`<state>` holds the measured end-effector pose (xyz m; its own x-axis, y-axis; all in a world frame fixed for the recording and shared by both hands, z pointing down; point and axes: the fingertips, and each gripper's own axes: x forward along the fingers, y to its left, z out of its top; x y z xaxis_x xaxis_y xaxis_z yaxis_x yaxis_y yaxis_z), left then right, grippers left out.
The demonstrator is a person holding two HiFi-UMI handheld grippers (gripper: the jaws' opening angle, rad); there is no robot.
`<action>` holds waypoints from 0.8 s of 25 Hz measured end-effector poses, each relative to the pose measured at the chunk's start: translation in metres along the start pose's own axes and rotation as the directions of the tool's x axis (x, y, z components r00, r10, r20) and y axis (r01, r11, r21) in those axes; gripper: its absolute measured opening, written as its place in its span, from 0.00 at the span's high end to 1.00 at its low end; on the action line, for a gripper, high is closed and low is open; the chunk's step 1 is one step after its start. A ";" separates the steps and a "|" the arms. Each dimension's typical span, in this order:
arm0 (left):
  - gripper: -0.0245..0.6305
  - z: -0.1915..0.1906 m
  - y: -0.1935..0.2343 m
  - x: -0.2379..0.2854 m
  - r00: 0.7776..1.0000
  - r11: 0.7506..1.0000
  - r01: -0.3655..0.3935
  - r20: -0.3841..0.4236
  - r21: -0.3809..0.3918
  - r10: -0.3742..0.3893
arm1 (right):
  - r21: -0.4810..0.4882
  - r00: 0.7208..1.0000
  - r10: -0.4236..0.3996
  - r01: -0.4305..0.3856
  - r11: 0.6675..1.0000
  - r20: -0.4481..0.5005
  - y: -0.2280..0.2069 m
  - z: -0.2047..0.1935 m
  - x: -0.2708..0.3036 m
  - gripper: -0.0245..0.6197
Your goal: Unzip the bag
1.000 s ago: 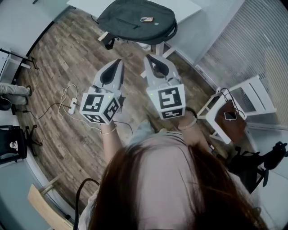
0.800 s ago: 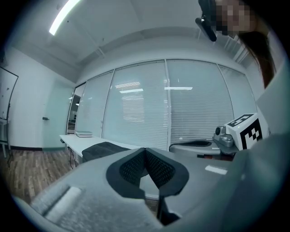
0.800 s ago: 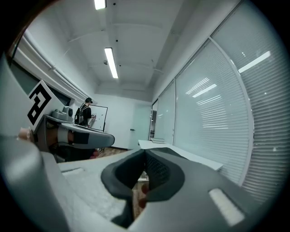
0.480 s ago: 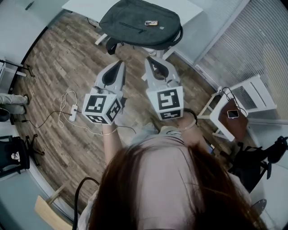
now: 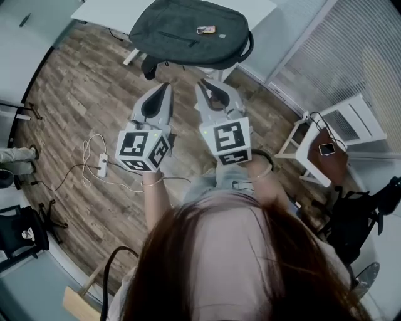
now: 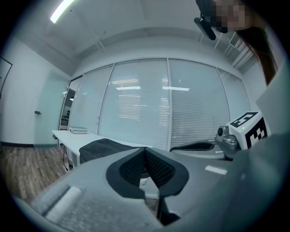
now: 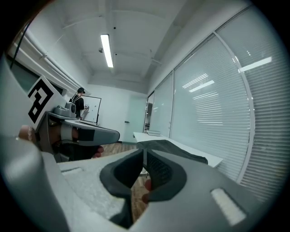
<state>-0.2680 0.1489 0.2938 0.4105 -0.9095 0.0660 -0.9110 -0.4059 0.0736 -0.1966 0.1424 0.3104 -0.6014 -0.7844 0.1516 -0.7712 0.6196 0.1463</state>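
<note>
Short of bag [image 5: 188, 31], L gripper [image 5: 164, 88] & R gripper [image 5: 205, 84] near-level, side by side, jaws closed, empty.

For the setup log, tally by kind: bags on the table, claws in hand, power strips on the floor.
Bag: 1
Claws: 2, left claw and right claw
Power strip: 1
Total: 4

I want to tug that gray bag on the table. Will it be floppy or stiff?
Probably floppy: the bag lies slumped flat on the table. It looks like soft fabric, so it may bunch when tugged. The small item on top could slide off.
</note>
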 end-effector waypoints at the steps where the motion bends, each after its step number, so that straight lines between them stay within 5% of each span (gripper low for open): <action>1: 0.95 -0.003 0.003 0.005 1.000 1.000 0.000 -0.002 -0.001 0.000 | 0.002 1.000 0.003 -0.002 1.000 -0.007 0.000 -0.004 0.005 0.92; 20: 0.95 -0.050 0.065 0.083 0.998 0.999 -0.041 -0.041 -0.020 0.040 | 0.022 0.995 0.003 0.000 1.000 -0.098 -0.016 -0.074 0.100 0.88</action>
<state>-0.2913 0.0512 0.3542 0.3750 -0.9206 0.1094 -0.9260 -0.3664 0.0905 -0.2290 0.0562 0.3958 -0.5801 -0.7762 0.2470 -0.7754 0.6191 0.1243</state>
